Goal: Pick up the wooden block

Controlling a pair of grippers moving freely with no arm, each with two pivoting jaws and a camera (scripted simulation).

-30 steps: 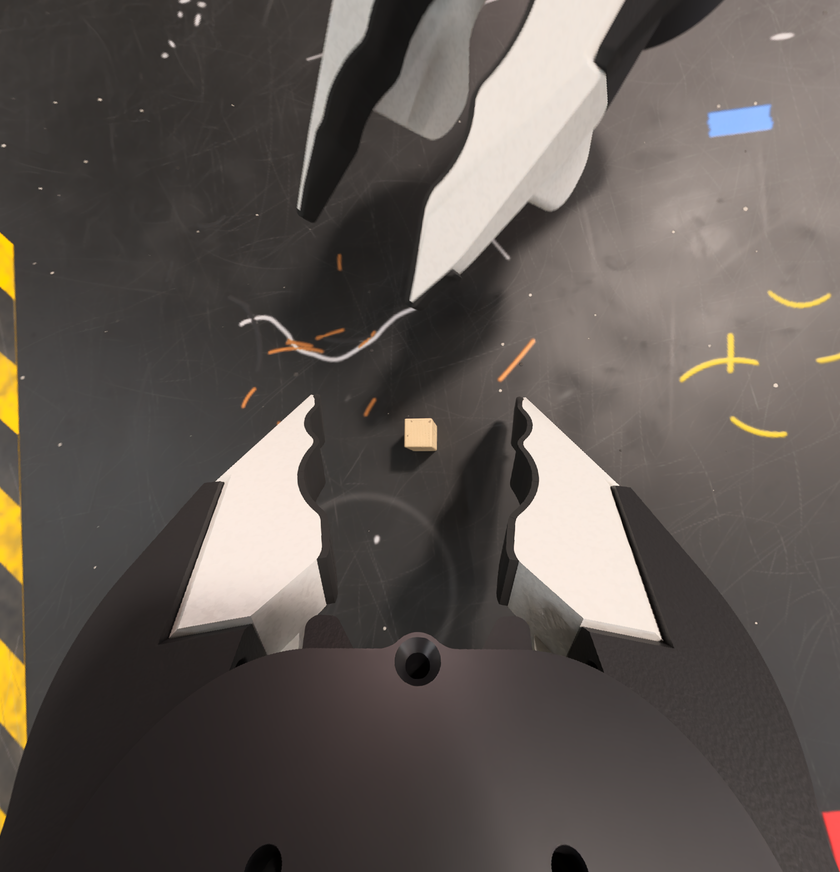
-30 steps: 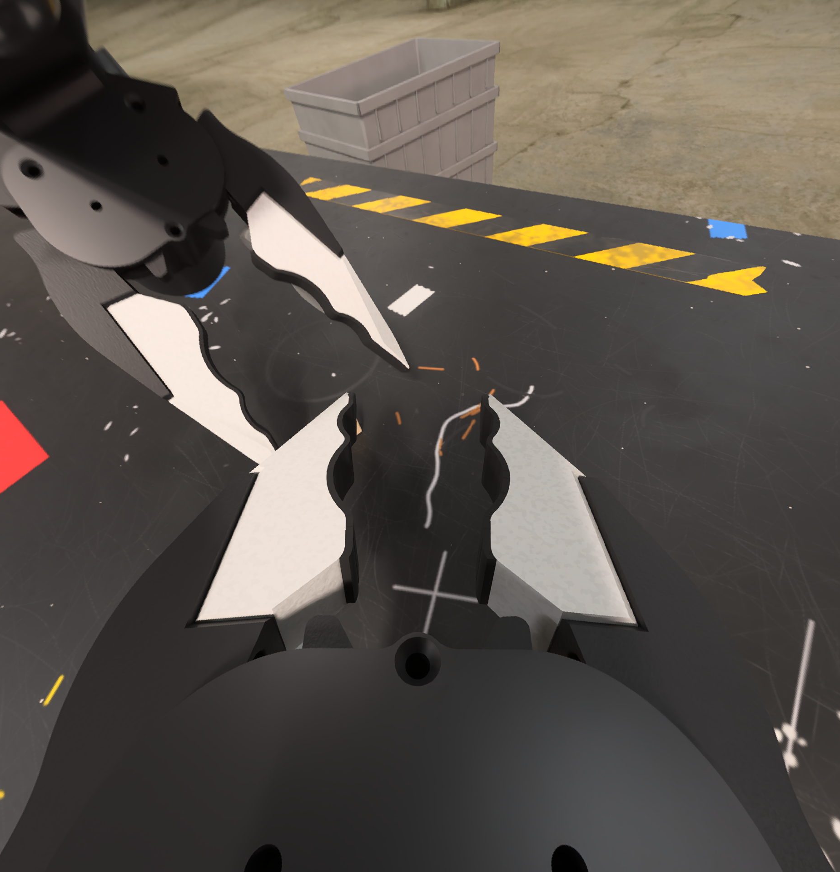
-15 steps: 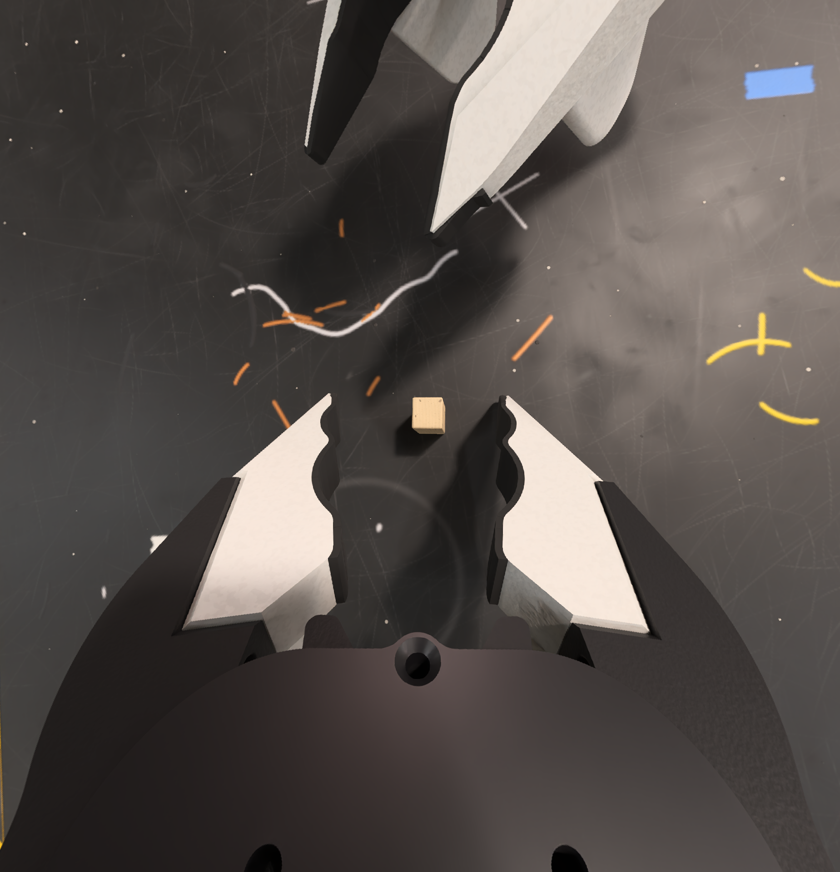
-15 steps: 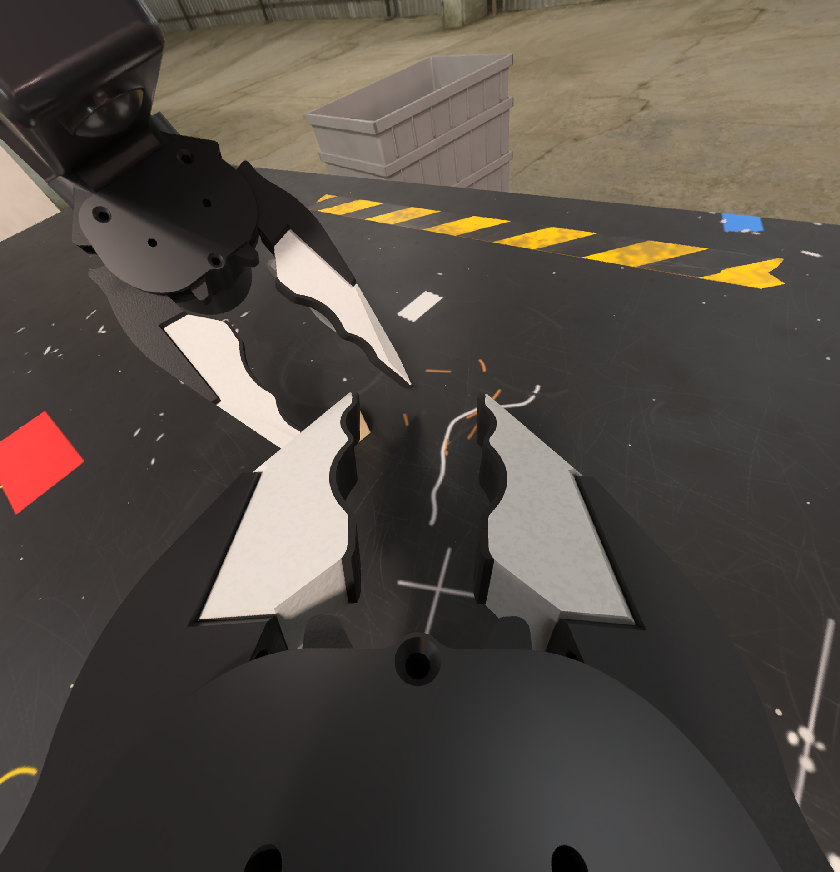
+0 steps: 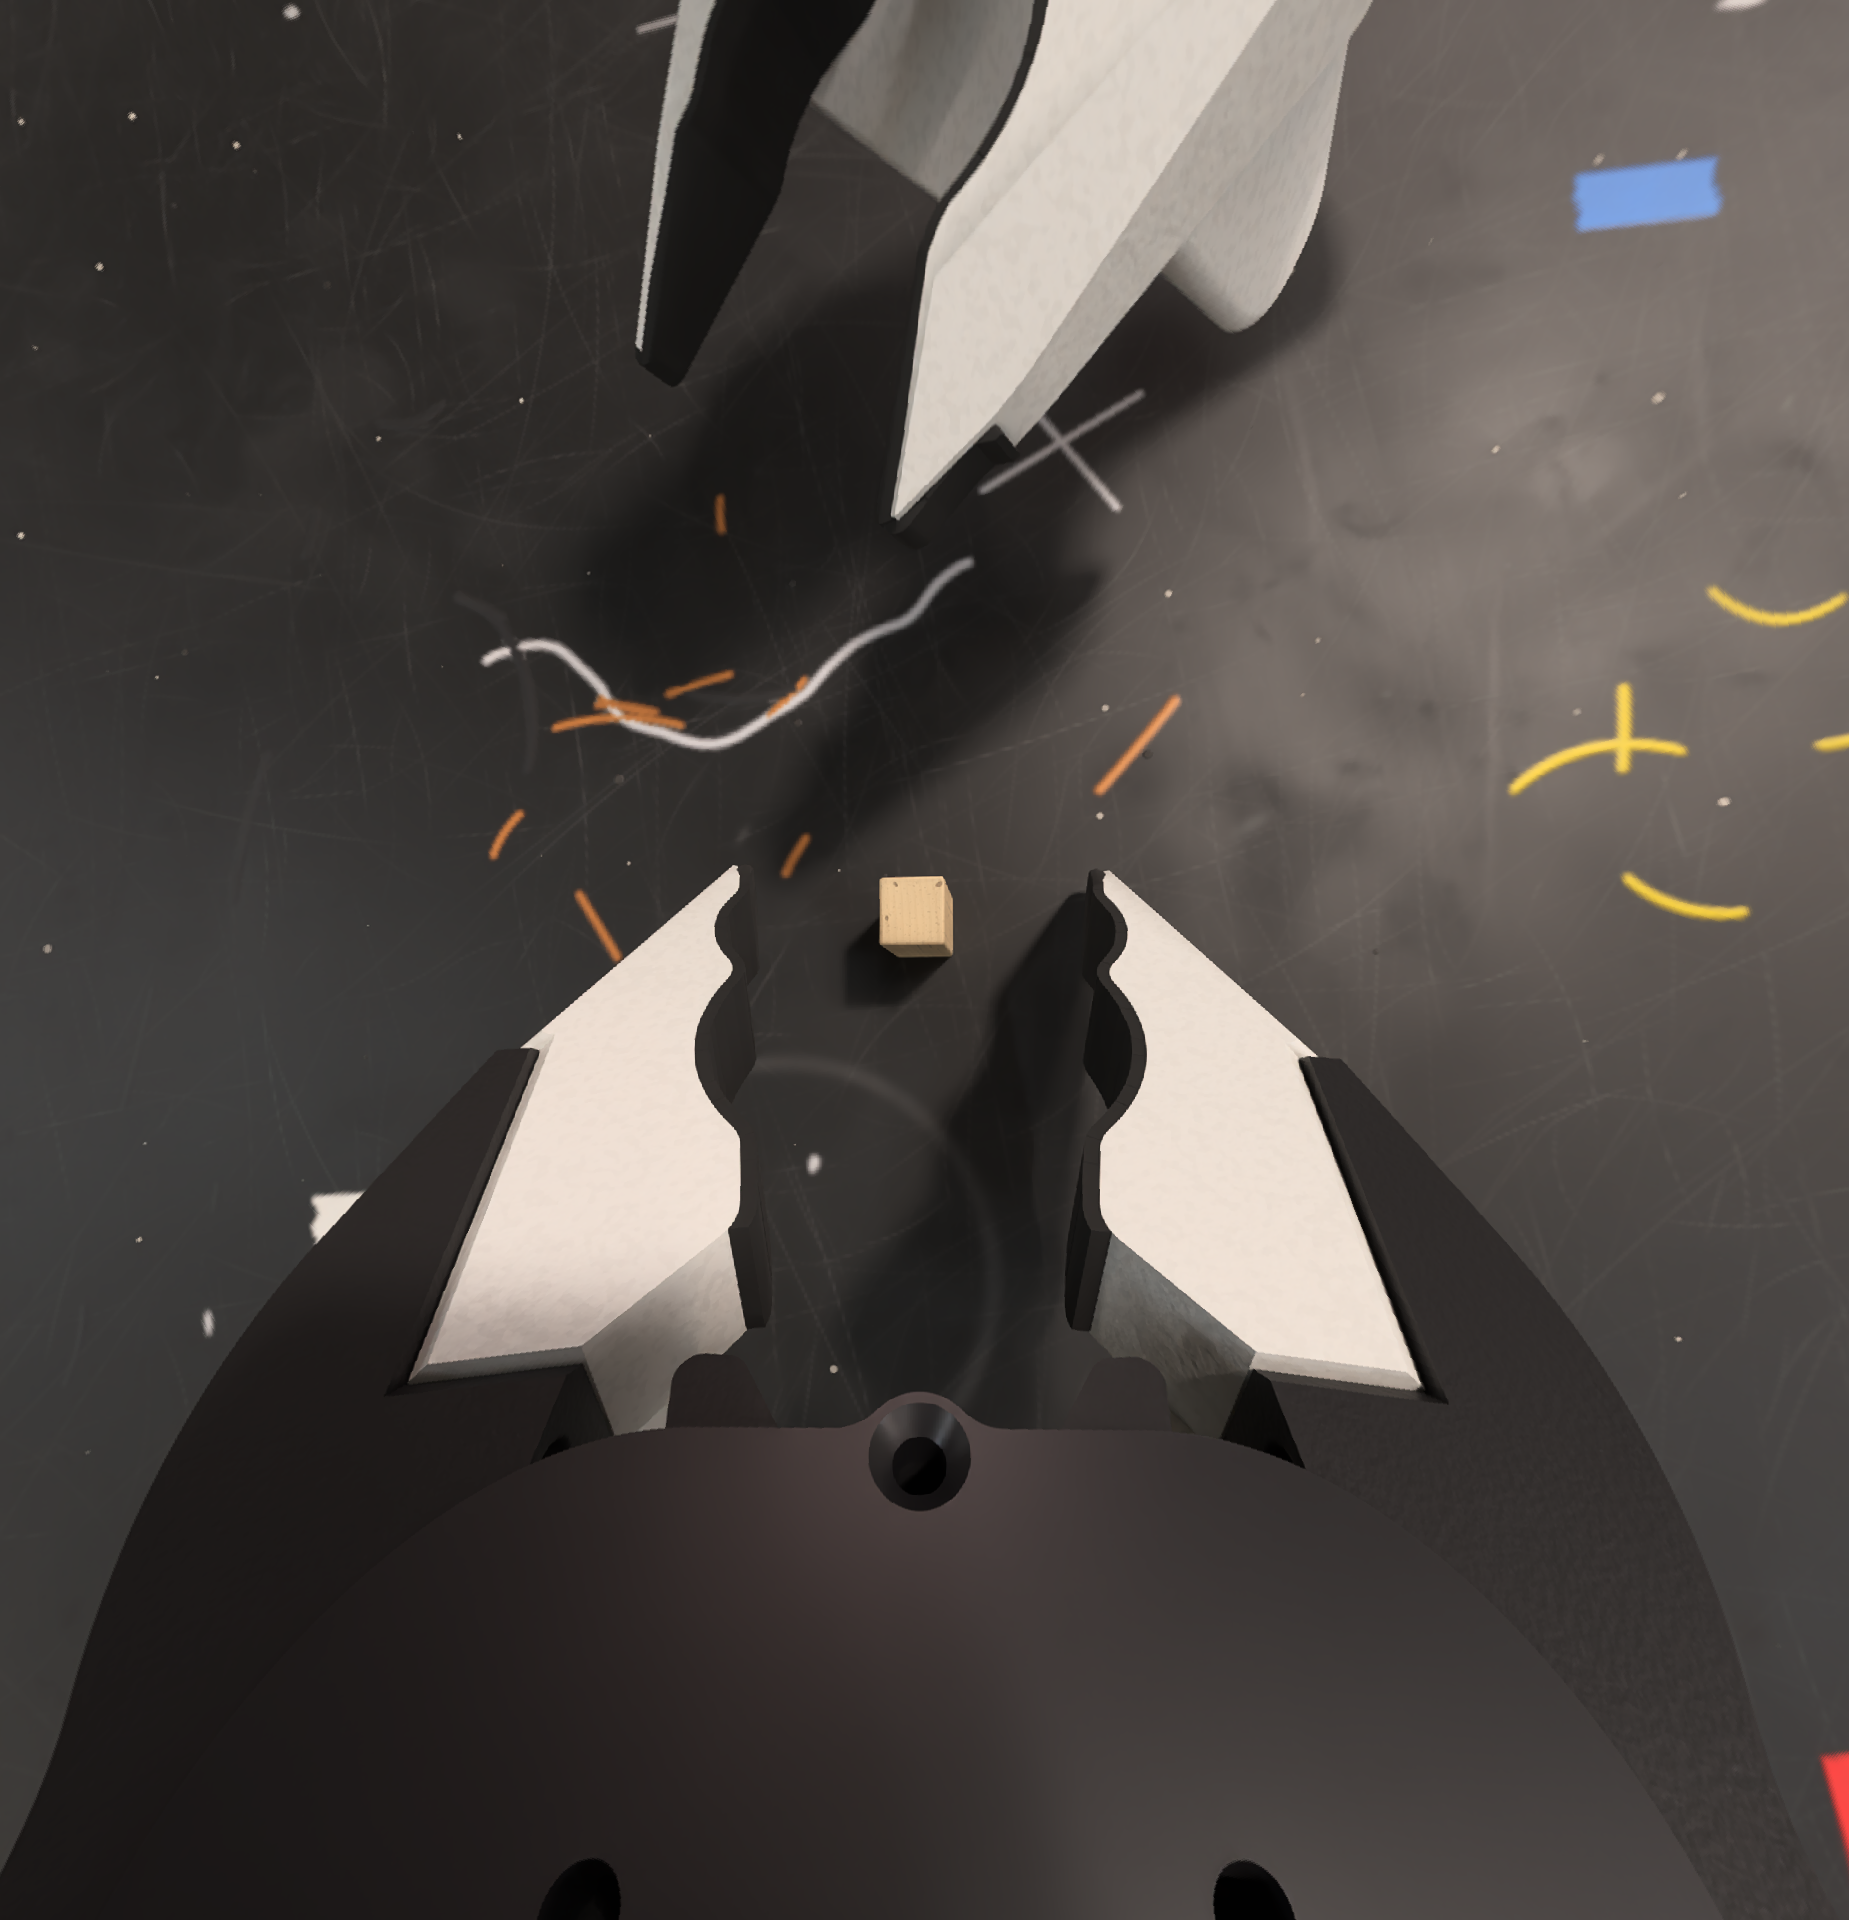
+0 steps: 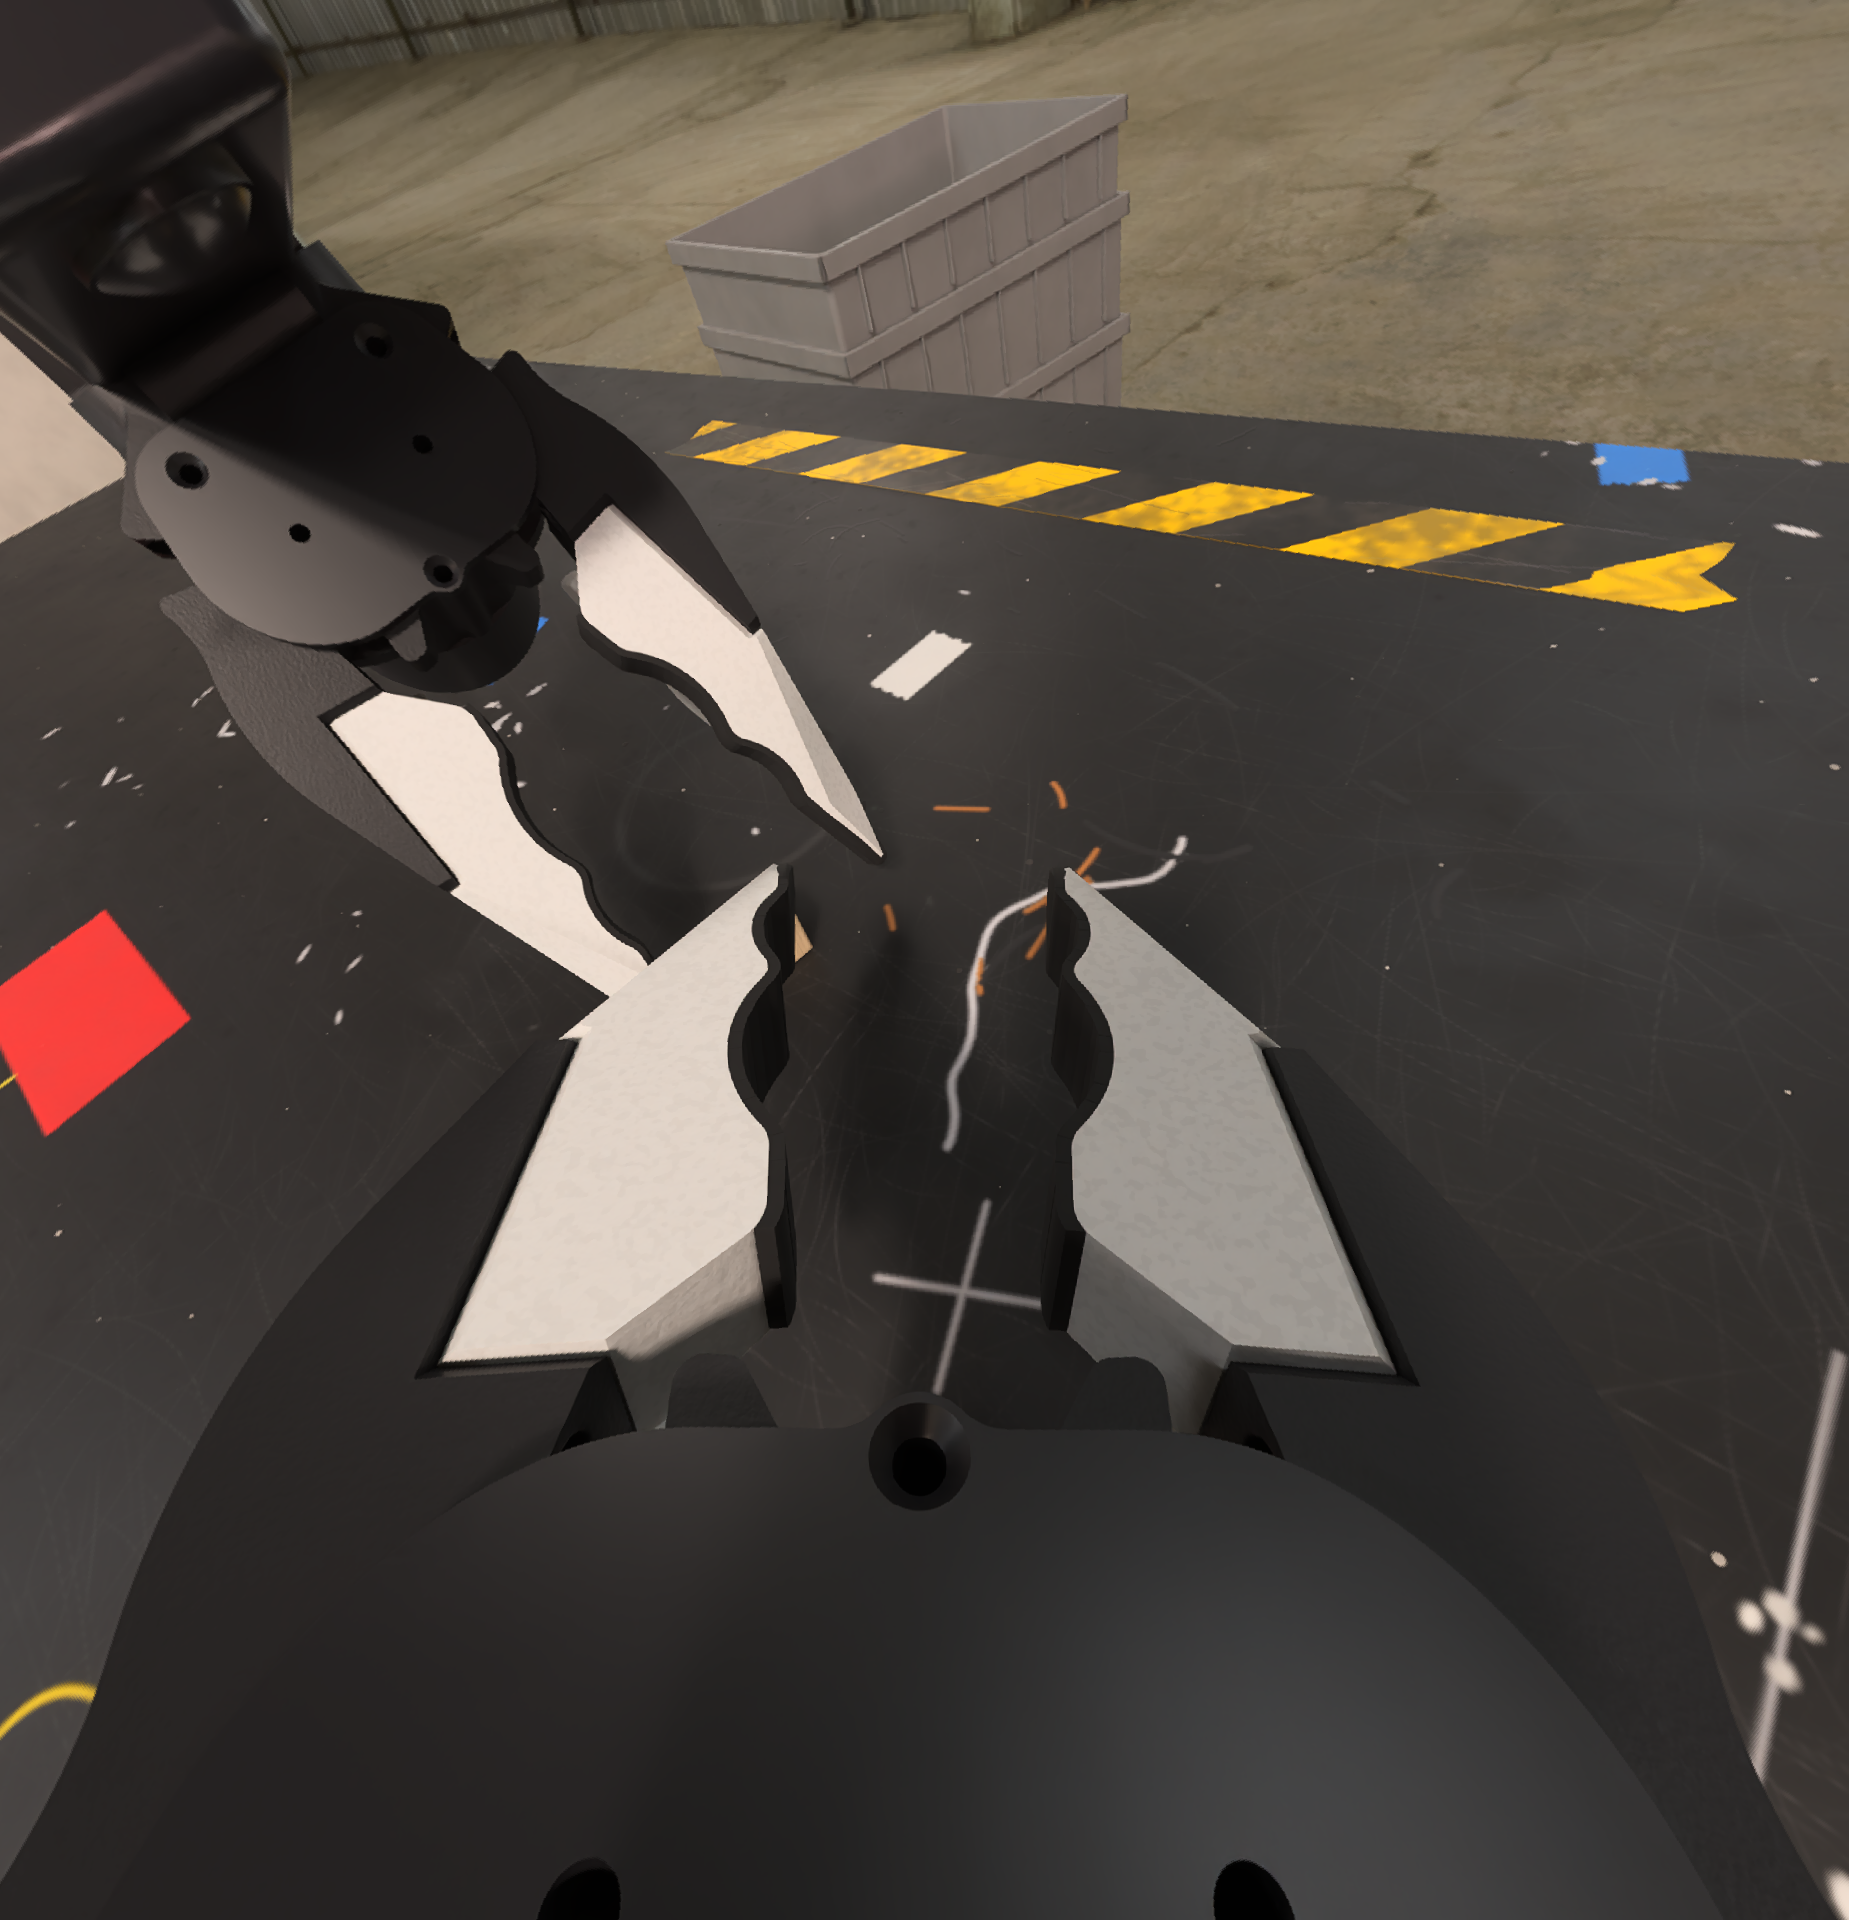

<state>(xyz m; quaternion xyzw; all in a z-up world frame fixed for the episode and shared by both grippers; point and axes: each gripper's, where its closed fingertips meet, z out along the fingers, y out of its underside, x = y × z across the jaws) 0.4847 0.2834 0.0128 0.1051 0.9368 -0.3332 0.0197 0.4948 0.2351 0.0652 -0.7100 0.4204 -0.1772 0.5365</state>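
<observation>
A small wooden block [image 5: 915, 914] lies on the dark table [image 5: 276, 520], level with my left gripper's [image 5: 918, 878] fingertips and midway between them, touching neither. The left gripper is open and points steeply down at the table. My right gripper [image 6: 920, 878] is open and empty, low over the table. In the left wrist view it [image 5: 785, 447] hangs beyond the block, tips toward it. In the right wrist view only a sliver of the block [image 6: 801, 940] shows behind my left finger, and the left gripper's fingers [image 6: 691, 644] come in from the upper left.
A grey bin [image 6: 920, 239] stands on the floor beyond the table's far edge. A yellow-black striped tape [image 6: 1211, 509] runs along that edge. A red square [image 6: 78, 1018], blue tape [image 5: 1647, 192], a white tape piece [image 6: 920, 663] and chalk marks lie flat on the table.
The left gripper's fingers have narrowed somewhat, and the block now sits level with their tips. The right gripper has drawn back from the block. The block has not moved on the table.
</observation>
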